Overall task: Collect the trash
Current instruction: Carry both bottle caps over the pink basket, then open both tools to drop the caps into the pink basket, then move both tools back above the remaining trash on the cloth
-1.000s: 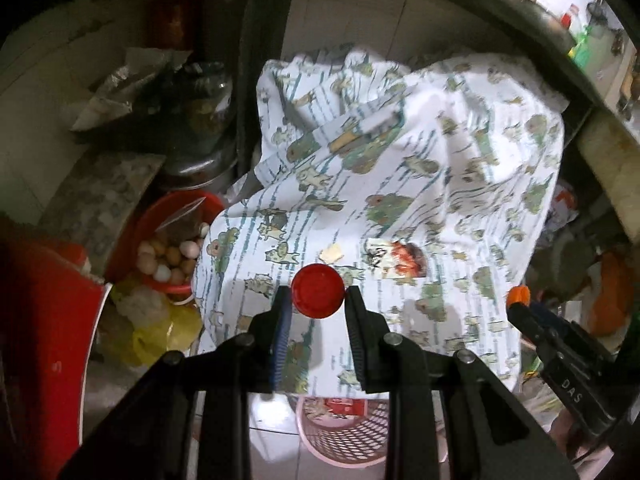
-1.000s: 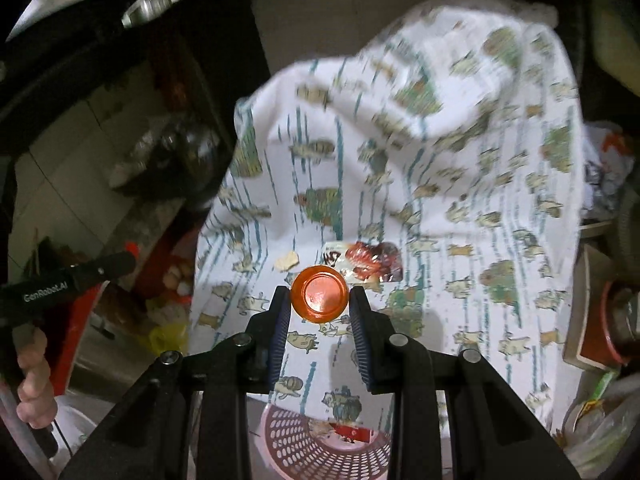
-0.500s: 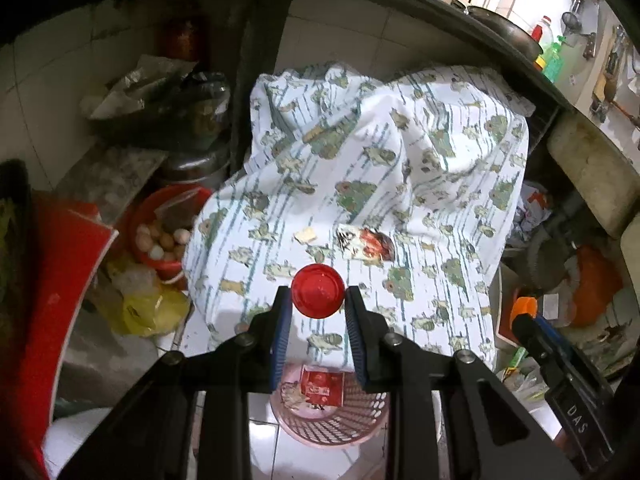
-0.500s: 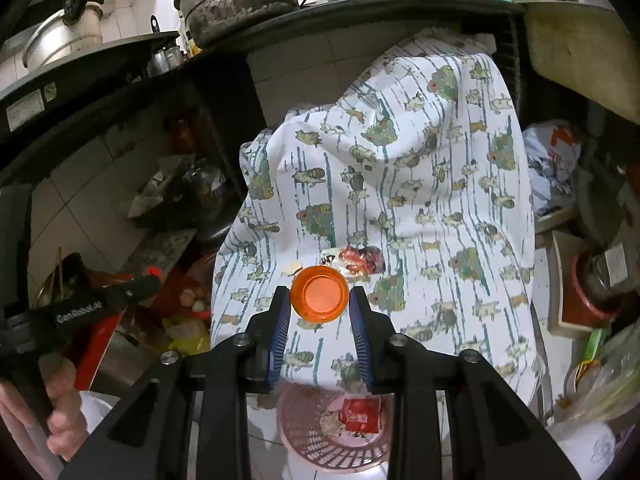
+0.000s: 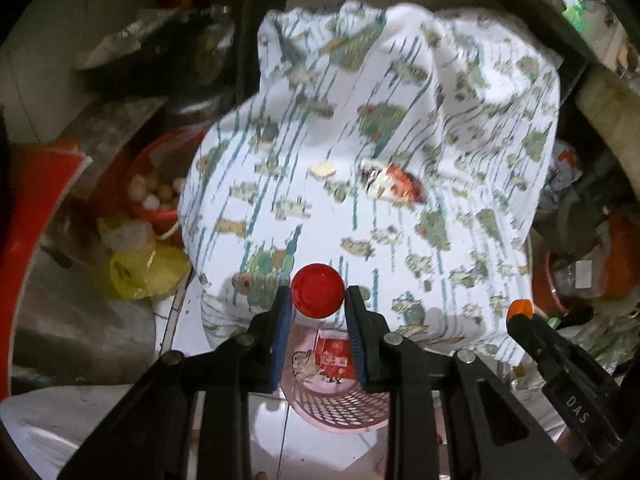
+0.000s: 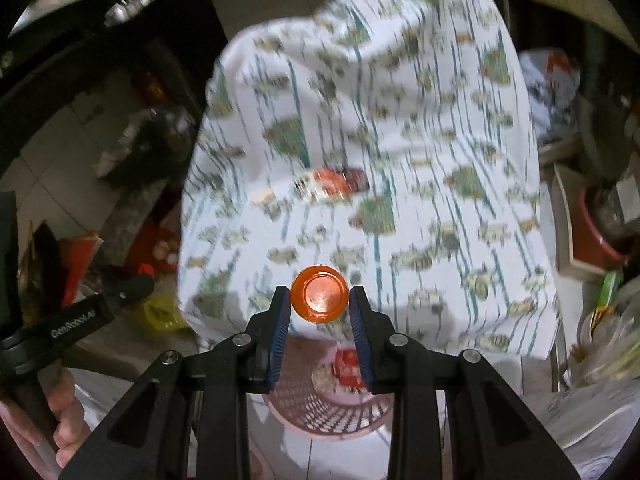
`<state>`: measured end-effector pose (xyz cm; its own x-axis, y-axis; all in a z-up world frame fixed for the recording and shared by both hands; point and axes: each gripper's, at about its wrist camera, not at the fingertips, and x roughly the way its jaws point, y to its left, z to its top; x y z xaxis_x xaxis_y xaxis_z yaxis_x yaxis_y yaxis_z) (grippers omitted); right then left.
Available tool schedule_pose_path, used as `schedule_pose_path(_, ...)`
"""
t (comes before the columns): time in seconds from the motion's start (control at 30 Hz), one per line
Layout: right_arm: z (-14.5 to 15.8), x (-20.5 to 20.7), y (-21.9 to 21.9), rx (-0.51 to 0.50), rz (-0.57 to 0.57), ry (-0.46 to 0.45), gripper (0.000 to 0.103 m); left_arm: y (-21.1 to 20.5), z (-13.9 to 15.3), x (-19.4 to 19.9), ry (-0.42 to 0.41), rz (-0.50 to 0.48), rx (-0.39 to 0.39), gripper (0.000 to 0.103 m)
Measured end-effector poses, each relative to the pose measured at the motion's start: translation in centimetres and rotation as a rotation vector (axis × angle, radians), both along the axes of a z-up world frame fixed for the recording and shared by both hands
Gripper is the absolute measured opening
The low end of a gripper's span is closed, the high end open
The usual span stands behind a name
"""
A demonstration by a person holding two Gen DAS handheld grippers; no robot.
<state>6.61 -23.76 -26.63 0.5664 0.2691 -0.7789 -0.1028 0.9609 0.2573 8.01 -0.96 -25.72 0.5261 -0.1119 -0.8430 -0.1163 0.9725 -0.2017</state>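
My left gripper (image 5: pixel 318 300) is shut on a red bottle cap (image 5: pixel 317 295). My right gripper (image 6: pixel 319 300) is shut on an orange bottle cap (image 6: pixel 319 293). Both hang over the front edge of a table under a white patterned cloth (image 5: pixel 400 160). Just below and behind the fingers stands a pink mesh trash basket (image 5: pixel 340 408) on the floor, also in the right wrist view (image 6: pixel 320 412), with a red packet (image 5: pixel 334 356) inside. A red snack wrapper (image 5: pixel 396 180) and a small pale scrap (image 5: pixel 322 169) lie on the cloth; the wrapper (image 6: pixel 334 182) shows blurred in the right wrist view.
A red bowl of eggs (image 5: pixel 156 192) and a yellow bag (image 5: pixel 144 272) sit left of the table. A red board (image 5: pixel 28 208) stands at far left. Pots and clutter (image 6: pixel 600 224) crowd the right. The other gripper (image 5: pixel 560 364) shows at lower right.
Both grippers have moved forward and down again, closer to the cloth, with the caps still held. The basket now sits partly behind the fingers.
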Motion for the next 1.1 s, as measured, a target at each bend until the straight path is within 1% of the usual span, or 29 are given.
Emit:
schedule_pose_path(0.13, -4.5, 1.2, 0.0, -0.013, -0.011, 0.114, 0.032, -0.5, -3.8, 0.9, 0.081, -0.002, -0.026, 0.025)
schedule_pose_path(0.2, -7.4, 1.8, -0.2, -0.031, -0.025, 0.180, 0.032, -1.1, -5.9, 1.2, 0.133, -0.019, -0.027, 0.025)
schedule_pose_path(0.27, -9.8, 2.4, -0.5, -0.013, -0.040, 0.245, 0.032, -1.6, -8.1, 1.5, 0.181, -0.030, -0.033, 0.025)
schedule_pose_path(0.33, -12.5, 3.1, -1.1, 0.026, -0.044, 0.324, 0.032, -2.0, -10.5, 1.6, 0.236, -0.009, -0.043, 0.025)
schedule_pose_path(0.4, -14.2, 3.5, -1.4, 0.049, -0.046, 0.384, 0.032, -2.0, -12.5, 1.5, 0.281, 0.009, -0.054, 0.025)
schedule_pose_path(0.43, -15.1, 3.7, -1.7, 0.089, -0.038, 0.419, 0.032, -2.1, -13.3, 1.5, 0.299, 0.005, -0.056, 0.025)
schedule_pose_path(0.47, -16.3, 3.9, -2.1, 0.178, -0.025, 0.468, 0.032, -2.3, -14.0, 1.4, 0.312, 0.001, -0.052, 0.025)
schedule_pose_path(0.5, -17.3, 3.9, -2.5, 0.216, -0.037, 0.499, 0.032, -2.6, -14.5, 1.5, 0.320, -0.007, -0.041, 0.025)
schedule_pose_path(0.53, -17.7, 3.9, -2.7, 0.211, -0.052, 0.512, 0.032, -3.0, -15.1, 1.4, 0.325, -0.023, -0.027, 0.025)
schedule_pose_path(0.6, -18.8, 3.9, -2.9, 0.168, -0.062, 0.520, 0.032, -3.7, -15.7, 1.5, 0.327, -0.046, -0.013, 0.025)
schedule_pose_path(0.63, -19.3, 4.0, -3.0, 0.165, -0.060, 0.530, 0.032, -3.9, -16.1, 1.5, 0.334, -0.058, -0.031, 0.025)
schedule_pose_path(0.7, -20.6, 4.3, -3.3, 0.200, -0.068, 0.561, 0.032, -3.8, -16.8, 1.4, 0.359, -0.065, -0.114, 0.025)
schedule_pose_path(0.73, -21.0, 4.3, -3.4, 0.213, -0.074, 0.568, 0.032, -3.8, -16.8, 1.3, 0.359, -0.057, -0.117, 0.025)
schedule_pose_path(0.8, -21.7, 4.3, -3.6, 0.217, -0.089, 0.571, 0.032, -4.0, -16.7, 1.2, 0.348, -0.074, -0.089, 0.025)
schedule_pose_path(0.83, -22.0, 4.3, -3.7, 0.212, -0.091, 0.572, 0.032, -4.2, -16.6, 1.2, 0.347, -0.085, -0.077, 0.027)
schedule_pose_path(0.87, -22.1, 4.2, -3.6, 0.208, -0.094, 0.575, 0.032, -4.4, -16.7, 1.2, 0.357, -0.096, -0.083, 0.043)
schedule_pose_path(0.9, -22.2, 4.3, -3.8, 0.208, -0.097, 0.577, 0.032, -4.4, -16.5, 1.1, 0.363, -0.098, -0.097, 0.053)
schedule_pose_path(0.93, -22.3, 4.4, -4.0, 0.212, -0.103, 0.577, 0.033, -4.2, -16.2, 0.9, 0.350, -0.088, -0.097, 0.067)
schedule_pose_path(0.97, -22.2, 4.4, -4.2, 0.217, -0.105, 0.573, 0.038, -4.2, -15.7, 0.8, 0.330, -0.078, -0.076, 0.068)
schedule_pose_path(1.0, -21.7, 4.5, -4.1, 0.222, -0.109, 0.563, 0.052, -4.3, -15.4, 0.8, 0.320, -0.083, -0.050, 0.068)
schedule_pose_path(1.03, -21.4, 4.4, -4.3, 0.223, -0.117, 0.547, 0.060, -4.3, -15.0, 0.7, 0.313, -0.089, -0.029, 0.068)
schedule_pose_path(1.07, -20.9, 4.3, -4.6, 0.215, -0.130, 0.521, 0.070, -4.2, -14.8, 0.8, 0.310, -0.085, -0.020, 0.068)
schedule_pose_path(1.1, -20.4, 4.2, -4.7, 0.202, -0.138, 0.499, 0.070, -4.0, -14.5, 0.8, 0.305, -0.074, -0.013, 0.068)
